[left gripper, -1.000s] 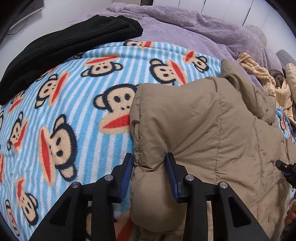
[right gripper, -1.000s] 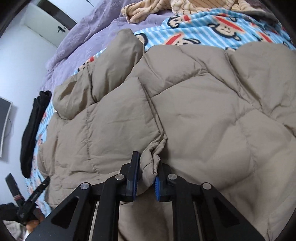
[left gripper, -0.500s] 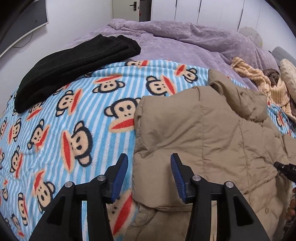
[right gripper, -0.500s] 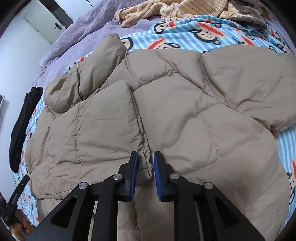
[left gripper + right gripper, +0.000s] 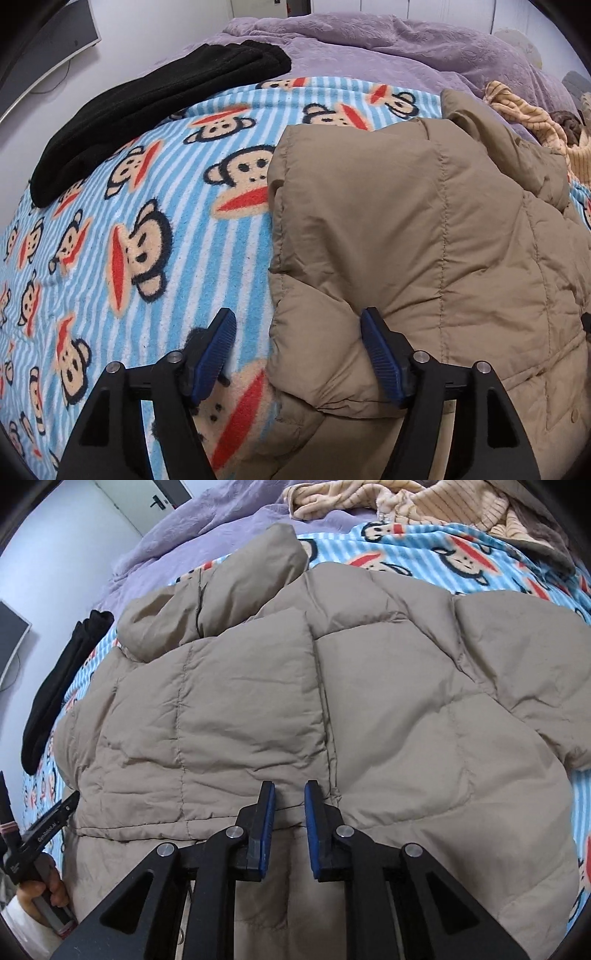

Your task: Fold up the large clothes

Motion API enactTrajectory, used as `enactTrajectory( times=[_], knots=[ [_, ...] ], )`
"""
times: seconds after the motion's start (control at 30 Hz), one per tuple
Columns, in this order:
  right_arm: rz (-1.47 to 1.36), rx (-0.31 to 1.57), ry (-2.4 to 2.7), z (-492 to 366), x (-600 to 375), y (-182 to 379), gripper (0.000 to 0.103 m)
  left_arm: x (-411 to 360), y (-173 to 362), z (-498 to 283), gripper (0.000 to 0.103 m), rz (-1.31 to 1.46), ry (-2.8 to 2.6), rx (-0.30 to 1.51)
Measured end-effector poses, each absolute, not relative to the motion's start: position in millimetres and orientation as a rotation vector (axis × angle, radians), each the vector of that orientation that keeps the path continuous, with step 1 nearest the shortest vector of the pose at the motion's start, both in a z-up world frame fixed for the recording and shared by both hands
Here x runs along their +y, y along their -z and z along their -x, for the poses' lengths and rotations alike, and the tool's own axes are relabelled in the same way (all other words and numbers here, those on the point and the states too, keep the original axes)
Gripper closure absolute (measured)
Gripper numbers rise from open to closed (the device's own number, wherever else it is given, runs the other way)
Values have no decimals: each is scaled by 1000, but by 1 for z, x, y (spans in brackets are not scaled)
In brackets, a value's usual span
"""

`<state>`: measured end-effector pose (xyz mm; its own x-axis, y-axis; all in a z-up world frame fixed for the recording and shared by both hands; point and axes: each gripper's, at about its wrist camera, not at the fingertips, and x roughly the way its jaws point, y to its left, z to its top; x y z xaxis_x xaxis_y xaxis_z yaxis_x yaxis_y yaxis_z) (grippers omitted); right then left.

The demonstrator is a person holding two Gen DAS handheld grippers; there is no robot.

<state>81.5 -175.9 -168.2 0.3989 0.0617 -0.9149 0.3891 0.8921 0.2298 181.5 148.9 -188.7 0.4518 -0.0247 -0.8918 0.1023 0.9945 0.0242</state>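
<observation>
- Jacket [image 5: 332, 686]: tan quilted coat lying on the monkey-print blanket [image 5: 147, 229]; left side panel now folded over the front.
- Left gripper [image 5: 297, 354]: fingers spread wide, having let go of the folded edge a second ago.
- Right gripper [image 5: 288, 830]: pinch released likewise, fingers slightly parted; first fold judged complete.

Tan quilted jacket [image 5: 332, 686]; blue-striped monkey-print blanket [image 5: 147, 229]; lilac duvet [image 5: 388, 40].

left gripper [image 5: 297, 354]: jaws spread wide, nothing clamped | right gripper [image 5: 289, 821]: jaws parted narrowly, nothing clamped | left hand [image 5: 44, 888]: wrapped around left gripper handle
</observation>
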Motion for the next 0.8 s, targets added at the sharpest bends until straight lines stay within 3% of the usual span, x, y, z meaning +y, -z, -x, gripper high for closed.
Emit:
enactTrajectory(
  times=[0.03, 0.3, 0.37, 0.43, 0.47, 0.6, 0.8],
  knots=[
    [-435, 1156, 237, -79, -181, 165, 82, 150, 187, -182, 31, -62, 69, 1109],
    [-591, 1143, 228, -29, -240, 146, 81, 115, 150, -154, 31, -118, 71, 1106],
    [-627, 1141, 219, -17, -249, 143, 73, 95, 141, -144, 31, -125, 113, 1114],
    [-666, 1138, 214, -6, -259, 141, 57, 70, 135, -134, 31, -132, 163, 1130],
    [-682, 1137, 217, -2, -263, 141, 53, 57, 132, -129, 31, -135, 185, 1137],
    [-734, 1128, 254, 19, -288, 136, 49, 5, 130, -111, 31, -122, 279, 1175],
    [-842, 1067, 374, 59, -351, 130, 29, -66, 127, -84, 31, -128, 392, 1197]
  ],
)
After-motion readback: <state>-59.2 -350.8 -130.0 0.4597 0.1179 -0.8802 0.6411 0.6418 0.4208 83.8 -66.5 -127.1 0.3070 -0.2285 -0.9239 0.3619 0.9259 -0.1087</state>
